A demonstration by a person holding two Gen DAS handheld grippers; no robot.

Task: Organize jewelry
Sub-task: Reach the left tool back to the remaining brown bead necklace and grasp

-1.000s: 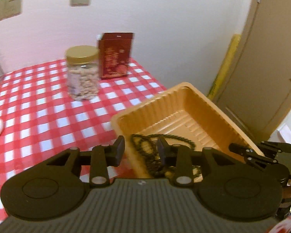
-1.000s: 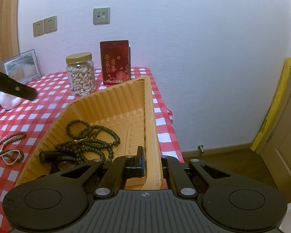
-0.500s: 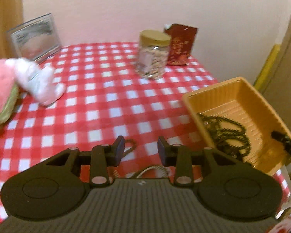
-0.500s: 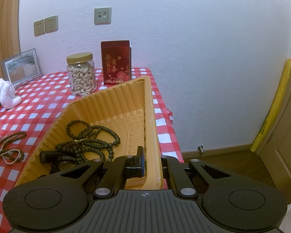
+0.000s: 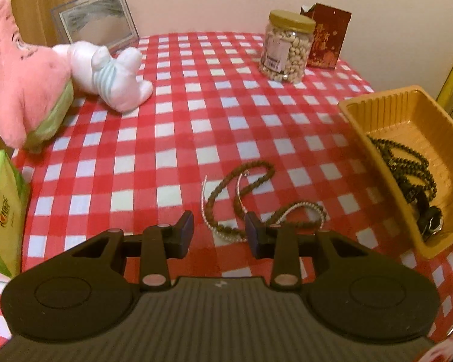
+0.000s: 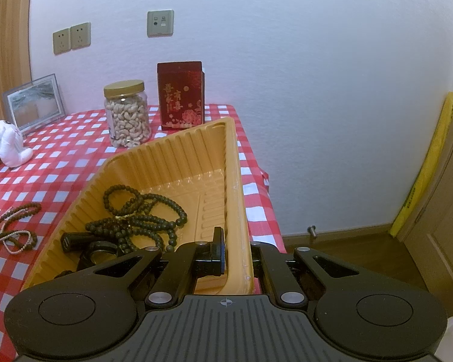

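A brown bead strand tangled with a thin pearl strand (image 5: 241, 199) lies on the red checked tablecloth. My left gripper (image 5: 220, 230) hangs open just above its near end, with nothing between the fingers. To the right stands the orange tray (image 5: 374, 114), which holds a dark bead necklace (image 5: 407, 163) and a black watch (image 5: 432, 220). In the right wrist view my right gripper (image 6: 237, 255) is shut on the tray's near right wall (image 6: 234, 181). The dark beads (image 6: 142, 214) and watch (image 6: 90, 246) lie inside, and the loose strands (image 6: 15, 226) rest left of the tray.
A cashew jar (image 5: 287, 46) and a red box (image 5: 327, 37) stand at the back of the table. A pink plush (image 5: 24, 75), a white plush (image 5: 111, 75) and a picture frame (image 5: 95, 19) sit far left. A green packet (image 5: 1, 211) lies at the near left edge.
My left gripper has swung left, away from over the tray, and dipped toward the loose strands on the cloth. The right gripper has kept still on the tray wall.
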